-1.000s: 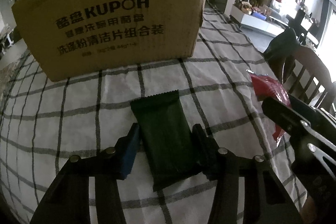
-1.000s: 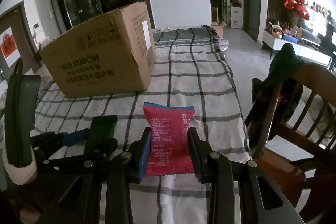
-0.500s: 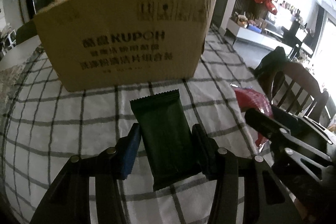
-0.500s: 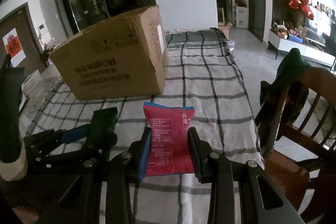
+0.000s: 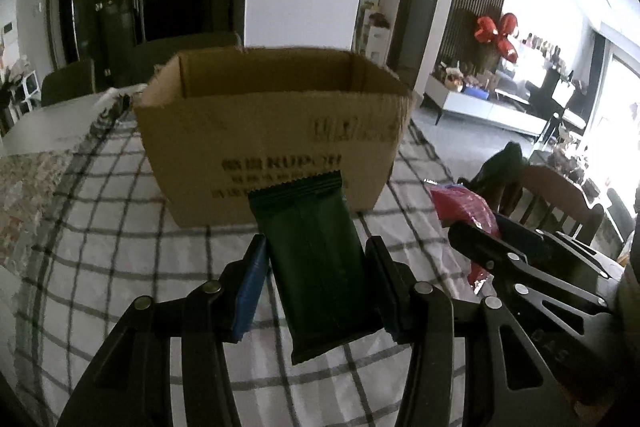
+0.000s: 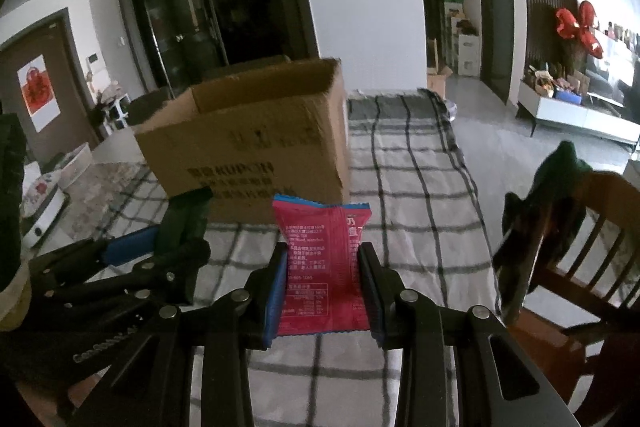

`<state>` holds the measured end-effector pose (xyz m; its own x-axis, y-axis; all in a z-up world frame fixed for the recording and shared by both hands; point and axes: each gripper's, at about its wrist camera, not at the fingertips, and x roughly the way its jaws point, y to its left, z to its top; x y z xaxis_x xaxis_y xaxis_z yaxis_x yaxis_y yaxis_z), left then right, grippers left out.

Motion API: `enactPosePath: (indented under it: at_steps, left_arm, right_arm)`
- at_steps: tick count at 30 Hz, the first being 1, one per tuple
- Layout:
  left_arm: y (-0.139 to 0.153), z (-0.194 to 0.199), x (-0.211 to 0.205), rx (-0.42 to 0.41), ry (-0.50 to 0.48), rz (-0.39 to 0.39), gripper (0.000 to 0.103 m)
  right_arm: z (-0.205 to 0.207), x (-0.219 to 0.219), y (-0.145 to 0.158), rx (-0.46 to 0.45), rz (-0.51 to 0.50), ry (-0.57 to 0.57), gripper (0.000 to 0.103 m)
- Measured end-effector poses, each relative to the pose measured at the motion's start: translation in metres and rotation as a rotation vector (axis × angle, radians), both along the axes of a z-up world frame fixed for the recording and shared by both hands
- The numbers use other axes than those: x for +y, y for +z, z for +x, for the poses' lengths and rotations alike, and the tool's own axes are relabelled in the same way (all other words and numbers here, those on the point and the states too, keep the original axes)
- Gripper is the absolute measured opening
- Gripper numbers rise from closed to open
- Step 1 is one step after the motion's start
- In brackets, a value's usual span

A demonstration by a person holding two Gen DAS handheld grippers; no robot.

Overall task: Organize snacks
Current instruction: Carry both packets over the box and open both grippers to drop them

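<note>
My left gripper (image 5: 316, 247) is shut on a dark green snack packet (image 5: 316, 259) and holds it above the checked tablecloth (image 5: 120, 247), in front of an open cardboard box (image 5: 272, 123). My right gripper (image 6: 323, 255) is shut on a red snack packet (image 6: 322, 267), also lifted, to the right of the left gripper (image 6: 172, 239). The box (image 6: 256, 143) stands ahead and slightly left of it. The red packet (image 5: 464, 207) and right gripper show at the right of the left wrist view. The box's open top is visible; its inside bottom is hidden.
A wooden chair (image 6: 580, 247) with a dark garment over its back stands at the table's right edge. A marble-patterned surface (image 5: 28, 187) lies left of the cloth. The tablecloth (image 6: 408, 163) runs on beyond the box.
Both grippers have risen with their packets off the table. The box now appears lower in view and its open top shows.
</note>
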<state>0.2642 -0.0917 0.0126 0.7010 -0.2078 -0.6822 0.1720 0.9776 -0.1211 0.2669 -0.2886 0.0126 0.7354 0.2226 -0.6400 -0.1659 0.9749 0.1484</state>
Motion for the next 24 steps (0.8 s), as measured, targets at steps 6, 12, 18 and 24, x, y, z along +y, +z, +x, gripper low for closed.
enactPosePath:
  at_steps: [6, 12, 18, 24]
  left_arm:
    - [0.025, 0.001, 0.016, -0.057, 0.007, -0.008, 0.049]
    - [0.051, 0.009, 0.029, -0.099, 0.005, -0.01, 0.049]
    - [0.066, 0.03, 0.041, -0.11, 0.004, 0.001, 0.049]
    - [0.076, 0.058, 0.049, -0.116, 0.009, 0.023, 0.049]
  right_arm:
    - [0.003, 0.011, 0.021, -0.042, 0.01, 0.001, 0.035]
    - [0.013, 0.022, 0.05, -0.1, 0.028, 0.01, 0.035]
    - [0.03, 0.035, 0.071, -0.139, 0.012, 0.03, 0.035]
    - [0.058, 0.048, 0.084, -0.145, 0.001, 0.053, 0.035]
